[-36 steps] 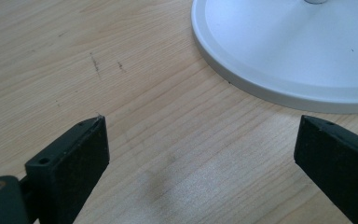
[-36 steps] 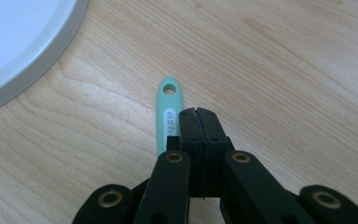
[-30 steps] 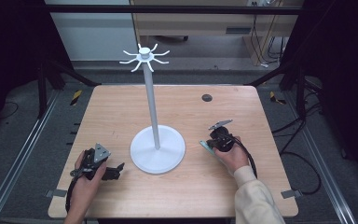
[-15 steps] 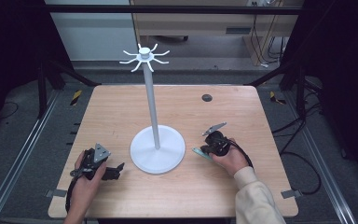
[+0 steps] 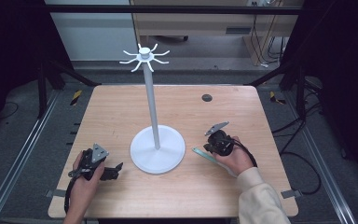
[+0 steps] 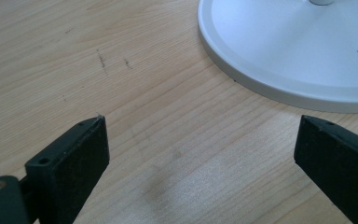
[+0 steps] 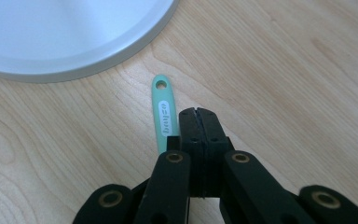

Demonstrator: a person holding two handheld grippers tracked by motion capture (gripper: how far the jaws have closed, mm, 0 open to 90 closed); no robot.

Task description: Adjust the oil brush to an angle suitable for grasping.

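The right gripper (image 7: 198, 112), fingers clenched empty, lies just right of the teal handle (image 7: 163, 112), seemingly parallel; left gripper (image 6: 200, 140) released, far.

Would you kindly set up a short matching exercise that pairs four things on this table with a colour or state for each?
Things:
1. left gripper
2. right gripper
3. stand
4. handle

Descriptions:
A. mint green, lying flat on the wood with a hole at its end
B. fingers pressed together
C. white, with a round base and a tall pole
D. fingers spread wide apart

Pairs: 1-D, 2-B, 3-C, 4-A
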